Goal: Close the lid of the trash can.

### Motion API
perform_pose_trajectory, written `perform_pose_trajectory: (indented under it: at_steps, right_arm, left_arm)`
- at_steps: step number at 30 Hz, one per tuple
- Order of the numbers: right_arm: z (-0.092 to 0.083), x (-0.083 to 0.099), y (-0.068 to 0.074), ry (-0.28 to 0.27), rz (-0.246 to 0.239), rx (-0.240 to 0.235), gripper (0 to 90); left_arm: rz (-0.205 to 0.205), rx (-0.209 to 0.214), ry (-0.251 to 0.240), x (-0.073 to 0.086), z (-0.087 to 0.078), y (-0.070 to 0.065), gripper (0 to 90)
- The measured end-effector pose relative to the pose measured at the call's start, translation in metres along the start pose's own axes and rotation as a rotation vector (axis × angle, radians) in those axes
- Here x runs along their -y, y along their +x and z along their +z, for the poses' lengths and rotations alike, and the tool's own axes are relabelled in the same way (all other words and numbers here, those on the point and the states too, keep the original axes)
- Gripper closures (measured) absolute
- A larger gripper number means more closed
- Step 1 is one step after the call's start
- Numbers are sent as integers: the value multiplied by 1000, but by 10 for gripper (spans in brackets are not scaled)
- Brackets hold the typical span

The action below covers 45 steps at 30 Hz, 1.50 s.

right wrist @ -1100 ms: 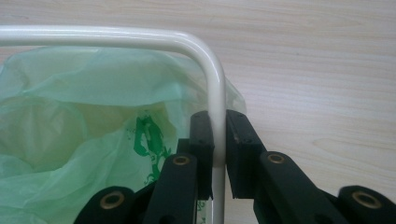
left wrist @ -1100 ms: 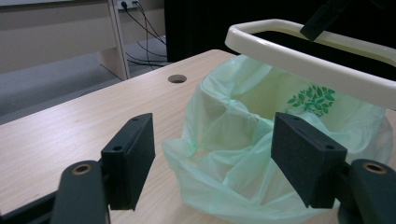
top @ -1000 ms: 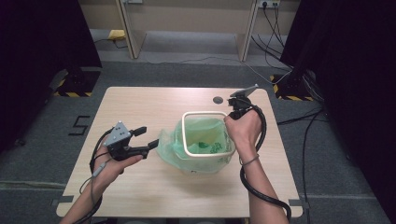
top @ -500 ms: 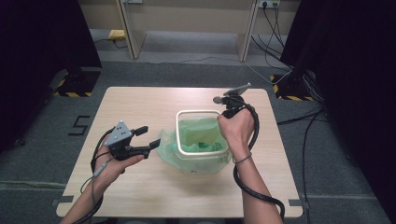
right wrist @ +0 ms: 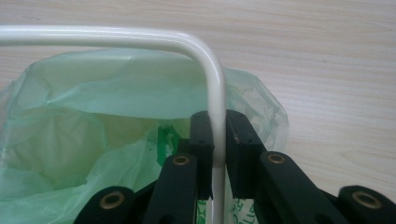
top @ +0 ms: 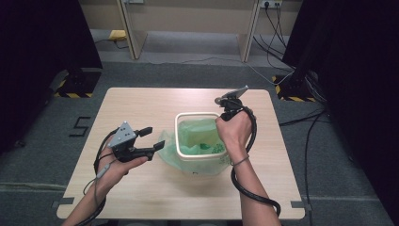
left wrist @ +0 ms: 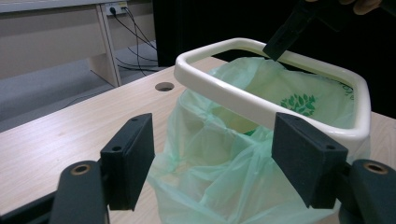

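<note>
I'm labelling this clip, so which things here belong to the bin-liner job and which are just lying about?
In the job: white bin ring, clamped by the right gripper; green bag; bin; open left gripper.

Lying about: floor cables; table's cable hole.

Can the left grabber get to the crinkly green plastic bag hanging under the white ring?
Probably yes. The left gripper is open and points at the thin green plastic bag, with nothing between them. The right gripper pinches the white plastic ring on the far side.
</note>
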State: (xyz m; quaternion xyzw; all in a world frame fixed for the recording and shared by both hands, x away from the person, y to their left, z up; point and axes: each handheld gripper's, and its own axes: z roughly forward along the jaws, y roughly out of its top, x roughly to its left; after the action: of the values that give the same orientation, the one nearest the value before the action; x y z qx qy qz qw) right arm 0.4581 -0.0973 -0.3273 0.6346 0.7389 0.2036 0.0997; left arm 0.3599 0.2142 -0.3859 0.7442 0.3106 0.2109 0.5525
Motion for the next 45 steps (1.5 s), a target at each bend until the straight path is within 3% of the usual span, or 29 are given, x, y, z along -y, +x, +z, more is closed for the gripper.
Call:
perform_pose_trajectory:
  at_steps: [23,32,45]
  right_arm:
    - [9,7,0,2,9,21,815]
    - [8,10,-1,-4,1,6,804]
    - [9,11,-8,-20,31,-9,795]
  left_arm:
    - [40,91,57,-6,36,-33,292]
    - [44,81,106,-3,46,-30,312]
    - [35,81,106,-6,54,-28,330]
